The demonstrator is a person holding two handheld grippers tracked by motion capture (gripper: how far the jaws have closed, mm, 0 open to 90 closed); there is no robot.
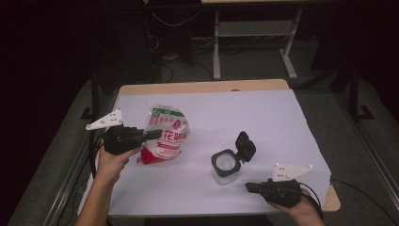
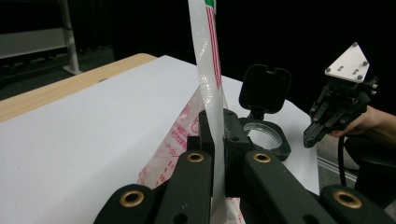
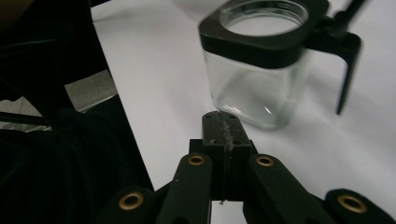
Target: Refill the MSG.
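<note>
A red, white and green plastic bag (image 1: pixel 165 134) stands left of the table's middle. My left gripper (image 1: pixel 156 134) is shut on the bag's edge; in the left gripper view the clear film (image 2: pixel 208 88) rises between the closed jaws. A square glass jar (image 1: pixel 225 165) with a black collar and a flipped-open black lid (image 1: pixel 245 146) sits right of centre. My right gripper (image 1: pixel 251 187) is shut on nothing, low by the front edge, just short of the jar (image 3: pixel 256 70). The right gripper (image 2: pixel 314 135) also appears beyond the jar (image 2: pixel 264 135) in the left gripper view.
A white sheet (image 1: pixel 263 117) covers the wooden table (image 1: pixel 202 86). Past the far edge stand a grey frame leg (image 1: pixel 216 44) and cables on the dark floor. The table's front edge runs close under my right hand (image 1: pixel 301 212).
</note>
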